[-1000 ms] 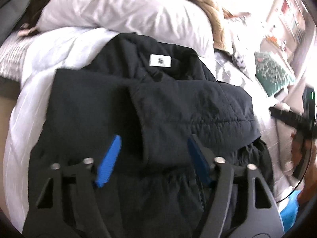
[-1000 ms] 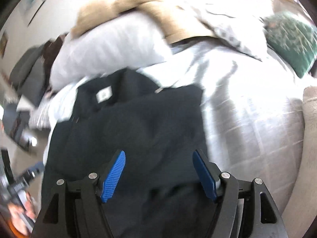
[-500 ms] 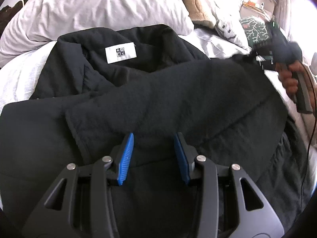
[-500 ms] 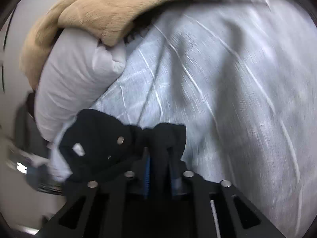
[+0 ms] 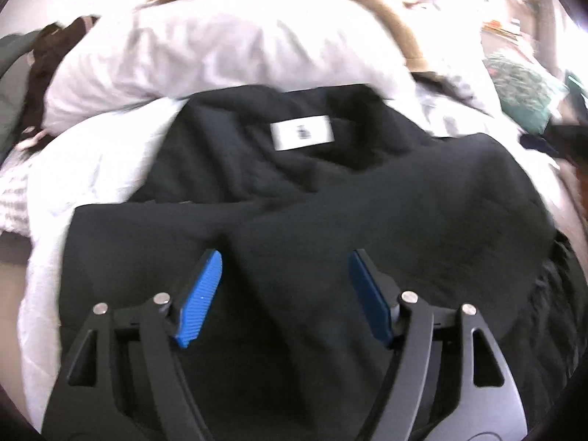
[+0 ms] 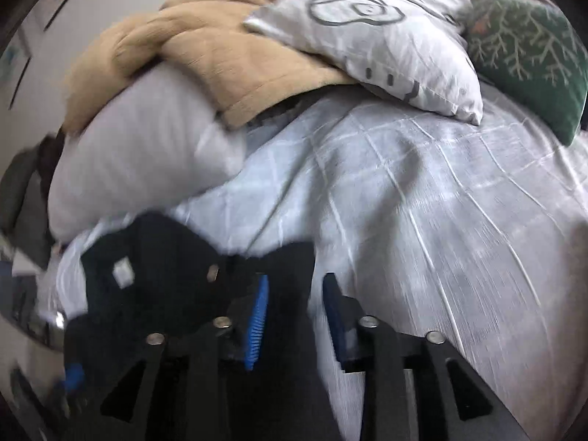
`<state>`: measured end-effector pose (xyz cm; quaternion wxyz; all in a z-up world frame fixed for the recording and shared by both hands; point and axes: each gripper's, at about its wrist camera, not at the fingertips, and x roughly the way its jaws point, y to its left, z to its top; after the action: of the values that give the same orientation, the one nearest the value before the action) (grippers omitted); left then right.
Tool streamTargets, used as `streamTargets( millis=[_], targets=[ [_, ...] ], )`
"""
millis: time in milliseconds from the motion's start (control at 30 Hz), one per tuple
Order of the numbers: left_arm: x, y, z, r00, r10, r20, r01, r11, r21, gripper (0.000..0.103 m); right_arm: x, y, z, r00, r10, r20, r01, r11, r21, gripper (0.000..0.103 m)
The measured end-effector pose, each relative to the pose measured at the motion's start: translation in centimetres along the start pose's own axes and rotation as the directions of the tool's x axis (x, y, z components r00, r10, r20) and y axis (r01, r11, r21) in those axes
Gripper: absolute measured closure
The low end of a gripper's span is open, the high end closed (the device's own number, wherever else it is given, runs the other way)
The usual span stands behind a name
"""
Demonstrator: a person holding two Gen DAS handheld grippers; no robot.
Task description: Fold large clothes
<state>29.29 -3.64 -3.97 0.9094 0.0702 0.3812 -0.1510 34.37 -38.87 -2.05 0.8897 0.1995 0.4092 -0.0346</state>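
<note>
A large black jacket (image 5: 367, 198) with a white neck label (image 5: 302, 133) lies on the white bed, its sides folded over the middle. My left gripper (image 5: 284, 268) is open and hovers just above the jacket's folded front, holding nothing. My right gripper (image 6: 294, 294) stands at the jacket's right edge (image 6: 286, 257); its blue pads (image 6: 259, 316) are a narrow gap apart with dark cloth between them, and I cannot tell whether they still pinch it. The jacket's collar and label (image 6: 123, 272) show at the lower left of the right wrist view.
A white pillow (image 5: 228, 51) and a tan blanket (image 6: 205, 47) lie behind the jacket. A grey patterned pillow (image 6: 386, 36) and a green cushion (image 6: 529, 51) sit at the back right. The checked white duvet (image 6: 441, 202) spreads to the right.
My left gripper has opened wide and drawn back from the jacket. My right gripper's pads have parted from fully shut to a narrow gap, and it has swung toward the pillows.
</note>
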Motion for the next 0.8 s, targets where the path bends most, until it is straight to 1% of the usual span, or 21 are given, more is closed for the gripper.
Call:
streamTargets(
  millis=[67,100,133,167,200,233,300,367,400,467,533,567,600,667,700,733,767,800],
  targets=[
    [1.6,1.8,0.3,0.998,0.021,-0.054,-0.024,0.999,-0.044,0.030,-1.0,0.4,-1.9,1.000,-0.004,-0.003,0.004,0.999,-0.049,0.069],
    [2.6,2.7,0.4,0.996,0.019,-0.089,-0.026,0.996,-0.080,0.030,-1.3,0.6,-3.3,1.000,-0.009,-0.004,0.008,0.997,-0.082,0.069],
    [3.5,3.3,0.2,0.993,-0.011,-0.114,-0.003,0.993,-0.121,0.036,-0.9,1.1,-4.2,1.000,-0.018,-0.008,0.017,0.995,-0.103,0.069],
    [3.9,3.7,0.0,0.991,-0.063,-0.116,0.043,0.986,-0.164,0.047,-0.3,1.5,-5.1,0.999,-0.033,-0.015,0.031,0.992,-0.123,0.069],
    [4.1,3.6,-0.1,0.988,-0.103,-0.111,0.081,0.979,-0.185,0.085,0.5,1.6,-6.2,0.998,-0.056,-0.026,0.052,0.989,-0.142,0.069],
    [4.4,3.2,-0.2,0.989,-0.095,-0.112,0.074,0.980,-0.185,0.092,1.0,1.5,-6.8,0.997,-0.073,-0.036,0.067,0.986,-0.152,0.069],
    [4.9,2.2,-0.6,0.996,-0.018,-0.088,0.006,0.990,-0.139,0.092,2.6,1.5,-7.8,0.991,-0.127,-0.048,0.117,0.978,-0.175,0.067],
    [5.9,1.6,-1.2,0.994,0.016,-0.104,-0.029,0.992,-0.126,0.091,4.2,1.6,-8.8,0.982,-0.181,-0.046,0.167,0.963,-0.211,0.057],
    [5.8,1.5,-1.2,0.995,0.031,-0.100,-0.044,0.990,-0.132,0.089,4.8,1.5,-8.9,0.980,-0.191,-0.060,0.175,0.964,-0.201,0.057],
    [4.6,1.6,-1.1,0.991,0.046,-0.125,-0.065,0.986,-0.152,0.076,4.2,1.3,-8.8,0.980,-0.190,-0.063,0.178,0.971,-0.161,0.057],
    [2.7,2.0,-1.3,0.987,0.037,-0.157,-0.062,0.985,-0.160,0.042,2.4,1.3,-8.9,0.983,-0.167,-0.082,0.155,0.979,-0.132,0.054],
    [1.6,2.2,-1.5,0.987,0.027,-0.158,-0.052,0.986,-0.159,0.037,1.4,1.4,-9.0,0.984,-0.156,-0.086,0.144,0.980,-0.135,0.053],
    [-0.2,2.6,-1.9,0.989,0.014,-0.149,-0.038,0.986,-0.160,0.033,-0.1,1.5,-9.3,0.986,-0.141,-0.092,0.127,0.981,-0.147,0.051],
    [-3.1,3.2,-2.7,0.989,0.003,-0.149,-0.026,0.988,-0.154,0.031,-2.5,1.6,-9.9,0.987,-0.117,-0.108,0.099,0.982,-0.162,0.041],
    [-4.8,3.6,-3.3,0.987,-0.002,-0.158,-0.022,0.989,-0.148,0.027,-4.3,1.6,-10.6,0.989,-0.096,-0.112,0.077,0.983,-0.165,0.038],
    [-6.3,3.9,-4.0,0.986,-0.009,-0.165,-0.016,0.989,-0.146,0.024,-5.7,1.7,-11.1,0.990,-0.082,-0.115,0.062,0.983,-0.172,0.032],
    [-7.6,4.2,-4.5,0.986,-0.011,-0.169,-0.014,0.989,-0.148,0.022,-7.4,1.8,-11.9,0.991,-0.068,-0.116,0.046,0.982,-0.182,0.029],
    [-8.7,4.5,-5.0,0.985,-0.013,-0.172,-0.014,0.988,-0.151,0.021,-9.1,1.8,-12.7,0.992,-0.056,-0.113,0.034,0.981,-0.194,0.028]
  ],
)
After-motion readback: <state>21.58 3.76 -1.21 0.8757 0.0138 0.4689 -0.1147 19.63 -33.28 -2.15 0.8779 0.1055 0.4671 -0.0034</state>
